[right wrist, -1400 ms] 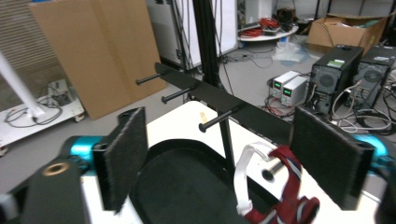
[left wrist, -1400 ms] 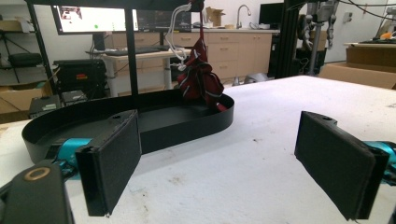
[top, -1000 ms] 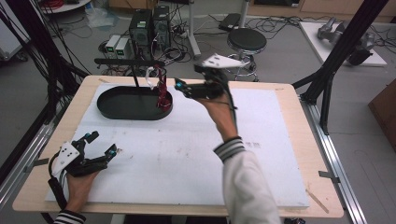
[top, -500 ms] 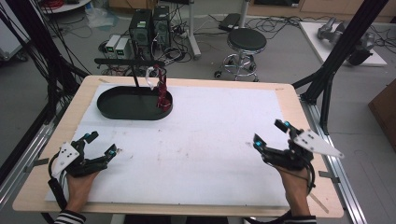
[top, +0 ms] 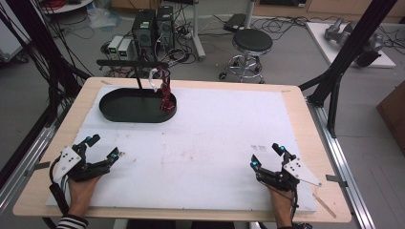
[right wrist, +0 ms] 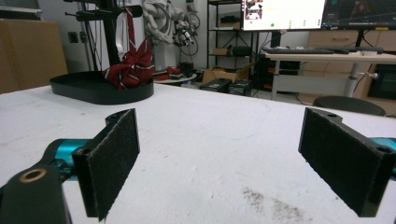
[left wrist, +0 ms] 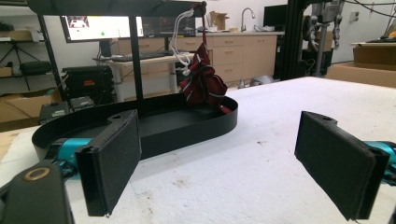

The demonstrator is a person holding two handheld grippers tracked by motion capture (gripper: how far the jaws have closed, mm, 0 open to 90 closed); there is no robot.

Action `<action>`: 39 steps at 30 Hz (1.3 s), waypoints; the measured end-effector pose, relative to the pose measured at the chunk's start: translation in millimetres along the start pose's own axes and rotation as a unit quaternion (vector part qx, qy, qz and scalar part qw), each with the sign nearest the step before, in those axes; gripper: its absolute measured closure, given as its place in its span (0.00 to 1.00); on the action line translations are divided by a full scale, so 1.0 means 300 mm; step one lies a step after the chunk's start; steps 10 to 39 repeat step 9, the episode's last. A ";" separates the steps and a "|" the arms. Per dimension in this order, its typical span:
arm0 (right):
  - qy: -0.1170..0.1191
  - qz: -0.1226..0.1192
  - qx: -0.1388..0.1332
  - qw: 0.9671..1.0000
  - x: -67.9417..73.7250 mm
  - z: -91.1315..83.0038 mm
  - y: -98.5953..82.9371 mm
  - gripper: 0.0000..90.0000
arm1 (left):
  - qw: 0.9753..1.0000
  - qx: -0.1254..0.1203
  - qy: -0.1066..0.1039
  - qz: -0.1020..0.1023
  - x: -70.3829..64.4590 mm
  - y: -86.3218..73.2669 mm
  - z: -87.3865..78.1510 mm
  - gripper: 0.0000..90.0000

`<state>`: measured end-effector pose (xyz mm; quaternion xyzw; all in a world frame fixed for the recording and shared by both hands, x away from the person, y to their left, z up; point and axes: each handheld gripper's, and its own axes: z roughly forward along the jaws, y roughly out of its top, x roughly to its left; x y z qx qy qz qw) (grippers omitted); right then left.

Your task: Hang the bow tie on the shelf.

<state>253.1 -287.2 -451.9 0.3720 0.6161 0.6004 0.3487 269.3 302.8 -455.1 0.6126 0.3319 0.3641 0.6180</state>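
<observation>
Change since a moment ago: the right gripper (top: 267, 156) is sitting slightly nearer the middle of the desk's near edge than half a second back, and a second ago it was up at the far side beside the stand; the left gripper (top: 101, 148) is staying where it was.
Left gripper: it is resting at the near left corner of the desk (top: 57, 138), held in a hand (top: 81, 188), its jaws spread wide and released, gripping nothing.
Left room: bare white board (top: 200, 138) is lying between it and the tray, and the wooden left edge is running just beside it.
Tray: the black oval tray (top: 119, 112) is sitting at the far left of the desk, close to the far edge, well apart from both grippers.
Stand: a black stand (top: 138, 71) with a crossbar is rising from the tray.
Red cloth: the dark red striped cloth (top: 165, 90) is hanging from the crossbar on a white cord (left wrist: 180, 46), its lower end reaching down inside the tray's right end.
Middle: the open white board is stretching wide between the two grippers.
Right gripper: it is resting near the near right corner, jaws parted wide and empty, pointing across toward the tray.
Right room: a strip of wood is showing between it and the desk's right edge.
</observation>
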 end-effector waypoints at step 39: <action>-0.003 -0.002 -0.006 1.000 0.010 0.005 -0.008 0.13 | 1.000 0.001 -0.002 0.000 0.001 0.000 0.000 0.16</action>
